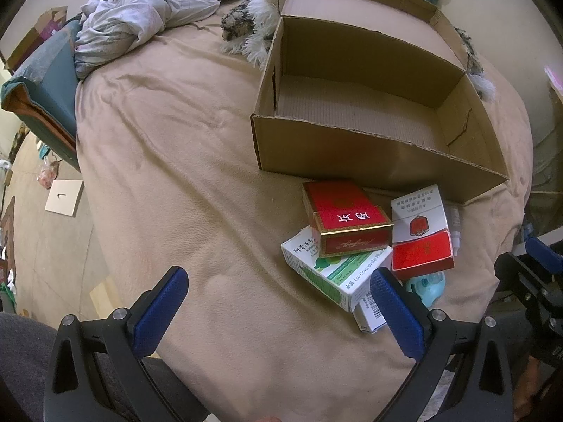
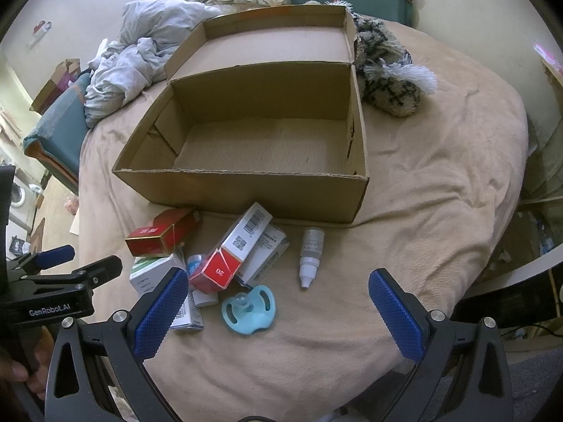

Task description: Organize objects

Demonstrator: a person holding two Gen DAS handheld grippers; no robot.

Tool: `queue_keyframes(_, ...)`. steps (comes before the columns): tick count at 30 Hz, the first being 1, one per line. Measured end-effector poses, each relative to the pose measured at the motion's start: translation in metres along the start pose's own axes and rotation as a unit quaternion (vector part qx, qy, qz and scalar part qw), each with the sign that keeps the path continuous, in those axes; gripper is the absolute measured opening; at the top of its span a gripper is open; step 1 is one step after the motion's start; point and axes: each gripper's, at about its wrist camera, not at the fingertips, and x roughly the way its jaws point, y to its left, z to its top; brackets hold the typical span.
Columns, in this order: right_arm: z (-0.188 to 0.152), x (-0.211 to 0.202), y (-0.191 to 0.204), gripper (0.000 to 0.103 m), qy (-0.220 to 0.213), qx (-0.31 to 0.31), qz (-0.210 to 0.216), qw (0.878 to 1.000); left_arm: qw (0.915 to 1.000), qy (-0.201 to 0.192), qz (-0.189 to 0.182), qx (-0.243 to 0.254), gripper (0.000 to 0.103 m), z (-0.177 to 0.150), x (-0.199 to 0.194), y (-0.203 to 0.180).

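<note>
Cardboard box (image 2: pixel 246 190) sits open-topped behind heaped packs, green-white carton (image 1: pixel 337 274) reading "La Concorde", left gripper (image 1: pixel 278 313) and right gripper (image 2: pixel 278 313) fingers both apart.

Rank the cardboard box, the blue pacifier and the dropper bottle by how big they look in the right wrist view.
1. Cardboard box, by far the largest.
2. Blue pacifier and dropper bottle: unranked. They look much alike in size, and the pacifier lies nearer the camera.
</note>
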Motion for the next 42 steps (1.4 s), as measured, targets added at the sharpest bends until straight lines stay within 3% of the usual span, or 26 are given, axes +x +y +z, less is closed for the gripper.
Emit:
queue_keyframes(1, 0.000, 0.000, 0.000, 0.103, 0.000, -0.001, 0.001, 1.000, 0.9992, -0.002, 0.004, -0.039, 0.103, 0.000, 0.000, 0.000)
queue_keyframes(24, 0.000, 0.003, -0.002, 0.103, 0.010, -0.009, 0.015, 1.000, 0.9943, 0.000, 0.007, -0.106, 0.103, 0.000, 0.001, 0.002)
queue_keyframes(25, 0.000, 0.003, -0.002, 0.103, 0.010, -0.009, 0.015, 1.000, 0.9908, 0.000, 0.006, -0.136, 0.103, 0.001, 0.002, 0.002)
queue_keyframes(29, 0.000, 0.003, -0.006, 0.103, 0.011, -0.004, 0.018, 1.000, 0.9855, 0.019, -0.021, -0.167, 0.103, 0.017, 0.003, 0.013)
queue_keyframes(34, 0.002, 0.003, -0.009, 0.103, 0.012, 0.004, 0.022, 1.000, 0.9707, 0.049, -0.054, -0.229, 0.103, 0.043, 0.017, 0.027)
queue_keyframes(41, 0.002, 0.003, -0.016, 0.103, 0.018, 0.013, 0.035, 0.999, 0.9650, 0.100, -0.071, -0.232, 0.103, 0.077, 0.045, 0.018)
queue_keyframes(42, 0.002, 0.004, -0.017, 0.103, 0.021, 0.015, 0.036, 0.999, 0.9592, 0.104, -0.072, -0.253, 0.103, 0.080, 0.050, 0.015)
